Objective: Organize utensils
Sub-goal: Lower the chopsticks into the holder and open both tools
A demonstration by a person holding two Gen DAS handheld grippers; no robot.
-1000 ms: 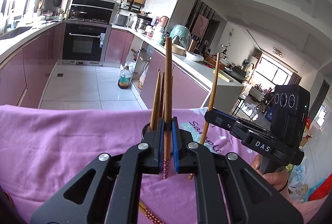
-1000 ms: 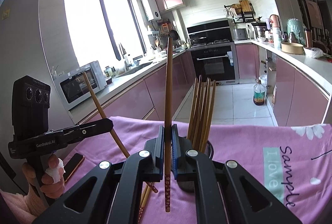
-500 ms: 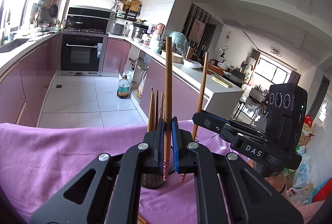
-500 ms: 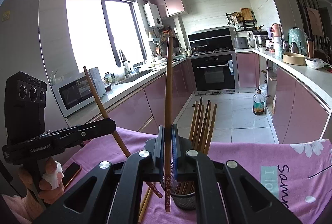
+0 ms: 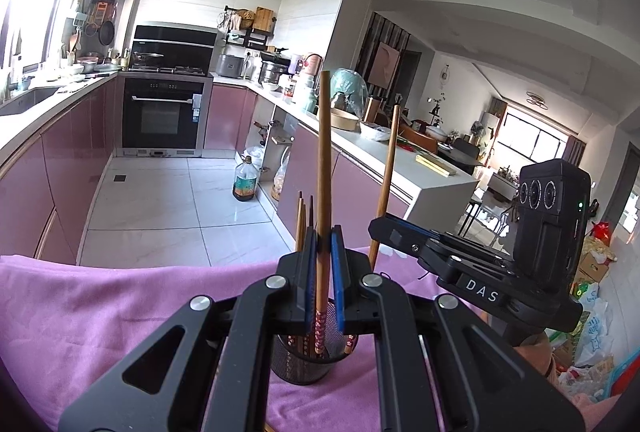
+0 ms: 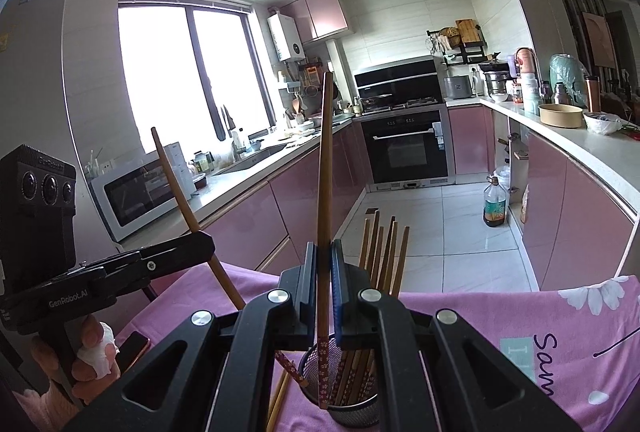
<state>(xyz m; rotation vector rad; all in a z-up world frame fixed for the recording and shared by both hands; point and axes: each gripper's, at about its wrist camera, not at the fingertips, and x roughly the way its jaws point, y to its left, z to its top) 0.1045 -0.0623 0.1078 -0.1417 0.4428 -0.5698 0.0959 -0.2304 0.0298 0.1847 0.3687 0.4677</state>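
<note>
Both grippers were clamped on one chopstick each, over the mesh holder (image 6: pixel 352 404); left gripper (image 5: pixel 322 272) had its chopstick (image 5: pixel 323 168) tip inside the rim; only the right gripper (image 6: pixel 322 284) view showed spare chopsticks (image 6: pixel 280 396) on the cloth (image 6: pixel 500 316) beside the holder.

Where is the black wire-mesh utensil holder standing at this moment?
The black wire-mesh utensil holder stands on the purple cloth, low and central in both wrist views, beneath the left gripper and right gripper, each clamping a wooden chopstick.
</note>
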